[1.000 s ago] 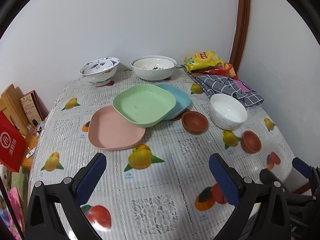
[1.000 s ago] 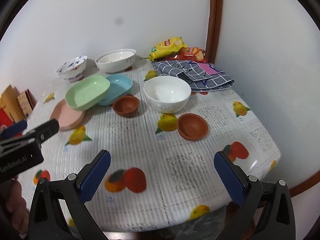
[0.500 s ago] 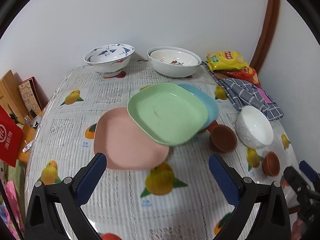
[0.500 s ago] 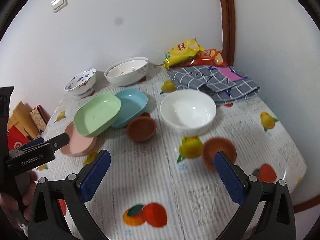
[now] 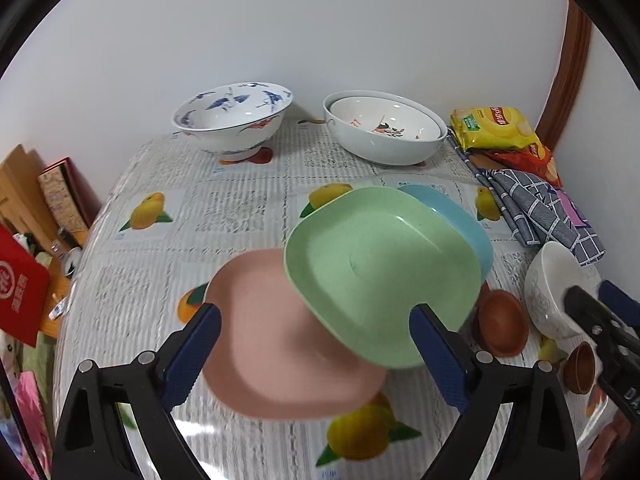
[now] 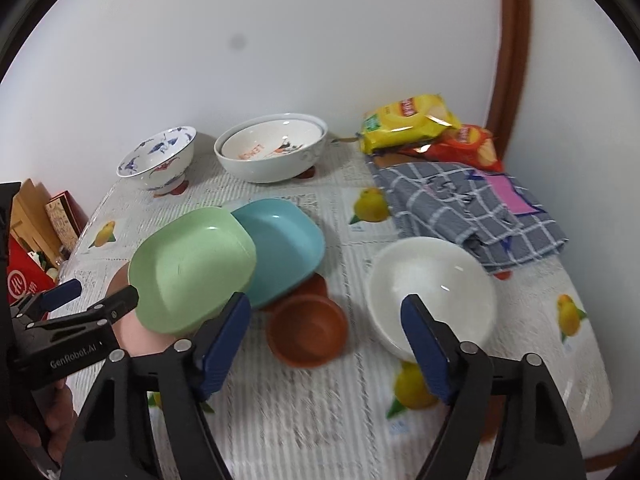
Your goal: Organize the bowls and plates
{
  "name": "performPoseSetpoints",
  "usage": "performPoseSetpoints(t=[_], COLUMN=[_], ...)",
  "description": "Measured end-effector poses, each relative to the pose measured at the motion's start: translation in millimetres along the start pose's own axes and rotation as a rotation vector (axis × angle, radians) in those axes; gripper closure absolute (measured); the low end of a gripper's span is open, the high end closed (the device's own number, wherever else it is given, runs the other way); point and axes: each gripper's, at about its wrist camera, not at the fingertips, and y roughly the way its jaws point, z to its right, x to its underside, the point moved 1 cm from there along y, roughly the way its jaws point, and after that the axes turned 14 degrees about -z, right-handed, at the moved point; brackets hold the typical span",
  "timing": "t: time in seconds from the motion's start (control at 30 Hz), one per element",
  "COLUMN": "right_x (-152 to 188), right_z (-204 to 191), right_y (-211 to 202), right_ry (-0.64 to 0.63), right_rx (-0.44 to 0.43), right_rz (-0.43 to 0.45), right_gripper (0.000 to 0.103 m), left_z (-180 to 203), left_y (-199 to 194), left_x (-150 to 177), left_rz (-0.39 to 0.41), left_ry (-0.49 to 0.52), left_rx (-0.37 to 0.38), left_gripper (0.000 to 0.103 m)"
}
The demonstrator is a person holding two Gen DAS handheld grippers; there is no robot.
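Three square plates overlap mid-table: a pink plate lowest, a green plate leaning on it, and a blue plate behind. My left gripper hovers over the pink plate and the green plate's near edge, its jaws wide and closing on nothing. The jaws of my right gripper are closing too, with a brown bowl lying between its fingers and no pad touching it. A plain white bowl sits just behind the right finger. In the right wrist view the left gripper shows beside the green plate.
A blue-patterned bowl and a large white bowl with another nested inside stand by the back wall. Snack bags and a checked cloth fill the back right corner. A smaller brown bowl sits near the right edge.
Both grippers have moved forward over the table towards the dishes. Their jaws have narrowed, the right more than the left. The brown bowl now lies between the right fingers.
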Motion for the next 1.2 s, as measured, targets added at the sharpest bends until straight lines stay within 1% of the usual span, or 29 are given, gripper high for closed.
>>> performPoseSetpoints(t=[0.1, 0.13, 0.17, 0.2, 0.27, 0.33, 0.4, 0.5, 0.57, 0.63, 0.7, 0.8, 0.87, 0.93, 1.03, 1.1, 1.17, 1.2], right_x=[-10.6, -15.0, -17.9, -20.7, -25.4, -29.3, -31.8, -33.4, -34.7, -36.1, -37.2, -38.2, -38.4, -38.8, -38.8, -38.6, -38.2, -37.9], right_z=[-7.1, -10.4, -13.1, -15.8, -22.1, -26.6, -31.4, -37.7, -41.0, -42.9, -43.1, -45.5, -46.9, -48.5, -50.2, -50.3, -50.2, -50.2], right_y=[14.6, 20.2, 24.5, 28.8, 39.7, 49.9, 57.7, 66.1, 72.3, 79.2, 84.1, 88.9, 89.6, 90.9, 93.7, 95.6, 97.7, 98.8], right_ry=[-0.004, -0.009, -0.016, -0.025, -0.044, -0.053, -0.062, -0.065, -0.063, -0.058, -0.053, -0.049, -0.053, -0.056, -0.054, -0.05, -0.042, -0.039], right_rx=[-0.041, -0.043, -0.039, -0.035, -0.041, -0.057, -0.062, -0.057, -0.056, -0.067, -0.079, -0.077, -0.076, -0.079, -0.074, -0.08, -0.087, -0.091], right_rz=[-0.014, -0.018, -0.021, -0.026, -0.045, -0.064, -0.078, -0.072, -0.079, -0.096, -0.107, -0.107, -0.1, -0.1, -0.107, -0.114, -0.119, -0.122], right_gripper=[0.031, 0.031, 0.031, 0.031, 0.032, 0.038, 0.038, 0.039, 0.043, 0.052, 0.057, 0.061, 0.063, 0.066, 0.067, 0.069, 0.073, 0.074], left_z=[-1.1, -1.9, -2.6, -4.3, -6.8, -6.2, -5.8, -5.8, -5.1, -5.5, -7.4, -9.6, -11.0, -10.5, -10.0, -10.2, -11.3, -12.0], left_y=[11.2, 14.2, 16.7, 20.9, 27.0, 31.2, 37.8, 45.5, 49.8, 52.6, 53.7, 56.6, 60.0, 62.0, 63.1, 64.6, 66.4, 68.1], left_x=[-13.3, -16.8, -19.7, -24.2, -29.8, -34.0, -39.5, -44.6, -47.2, -49.0, -50.2, -51.8, -52.0, -51.6, -50.5, -50.0, -49.9, -49.4], left_rz=[-0.024, -0.027, -0.029, -0.036, -0.041, -0.032, -0.038, -0.046, -0.042, -0.038, -0.033, -0.036, -0.044, -0.048, -0.048, -0.052, -0.059, -0.068], left_ry=[0.003, 0.0, 0.0, -0.004, -0.014, 0.0, 0.004, 0.011, 0.018, 0.023, 0.015, 0.003, -0.006, -0.009, -0.003, -0.007, -0.02, -0.026], left_rx=[0.015, 0.022, 0.029, 0.038, 0.044, 0.047, 0.031, 0.04, 0.04, 0.052, 0.068, 0.072, 0.08, 0.083, 0.087, 0.084, 0.086, 0.1], left_gripper=[0.01, 0.015, 0.022, 0.024, 0.024, 0.025, 0.025, 0.025, 0.025, 0.025, 0.028, 0.034, 0.042, 0.044, 0.051, 0.053, 0.06, 0.062])
